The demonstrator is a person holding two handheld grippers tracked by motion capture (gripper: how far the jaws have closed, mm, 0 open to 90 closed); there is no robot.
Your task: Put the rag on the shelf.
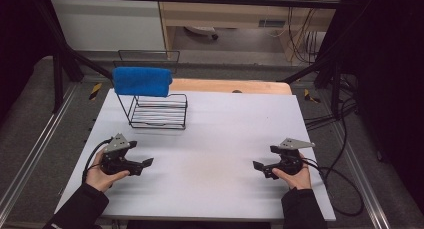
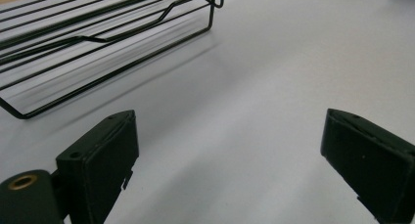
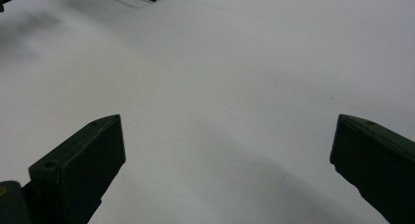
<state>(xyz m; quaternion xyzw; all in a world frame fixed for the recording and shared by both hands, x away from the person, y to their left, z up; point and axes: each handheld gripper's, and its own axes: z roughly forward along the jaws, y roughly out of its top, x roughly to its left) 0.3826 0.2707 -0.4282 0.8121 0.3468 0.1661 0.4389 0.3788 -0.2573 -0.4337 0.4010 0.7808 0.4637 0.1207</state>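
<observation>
- Blue towel [image 1: 142, 81] is the thing to watch: it hangs folded over the tall back rail of the black wire rack [image 1: 159, 112], up at the far left of the table, well apart from both grippers. Draped like that it sits clear of the surface, so I judge a jaw could get under or around its hanging edge.
- White tabletop [image 1: 215, 139] runs wide and bare between the two hands, which gives both tools room to travel toward the rack.
- Wire rack stands upright on its flat grid base, open front facing the person, so the towel can be reached from this side. In the left gripper view its base wires [image 2: 93, 43] lie just ahead and to the left of the jaws.
- Left gripper [image 1: 145, 165] sits low over the table in the person's left hand, nearer the rack of the two, jaws spread wide with nothing between them.
- Right gripper [image 1: 258, 167] mirrors it on the other side, low, pointing inward, jaws likewise wide apart and empty over bare table [image 3: 220, 87].
- Neither tool touches towel or rack; this reads as a ready stance.
</observation>
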